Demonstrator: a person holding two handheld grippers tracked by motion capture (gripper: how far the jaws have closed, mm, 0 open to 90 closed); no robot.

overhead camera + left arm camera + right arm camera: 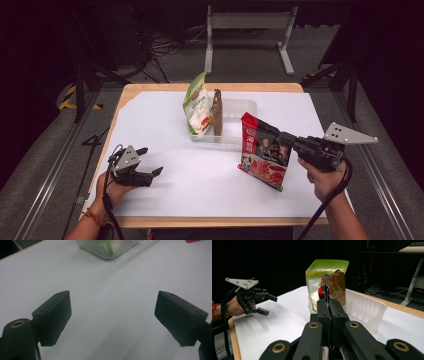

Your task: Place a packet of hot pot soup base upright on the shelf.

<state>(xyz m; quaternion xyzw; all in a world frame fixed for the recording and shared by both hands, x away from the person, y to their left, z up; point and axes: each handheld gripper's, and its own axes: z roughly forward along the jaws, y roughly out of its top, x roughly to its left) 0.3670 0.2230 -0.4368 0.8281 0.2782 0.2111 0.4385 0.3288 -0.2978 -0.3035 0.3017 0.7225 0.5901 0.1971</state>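
Right claw [281, 136] clamped on edge of red-black packet [263, 156], held upright above the white surface [200, 185] at 4 o'clock. Clear tray [240, 107] at 12 holds green pouch [197, 106] and brown pouch [217, 112]. Left claw [150, 161] wide open, nothing between, at 8 o'clock.

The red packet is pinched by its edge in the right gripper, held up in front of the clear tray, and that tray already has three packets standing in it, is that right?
Not quite: the clear tray holds two packets, not three, a green and white one and a brown one, as the high view shows. The rest stands: the right gripper pinches the red packet by its edge in front of the tray.
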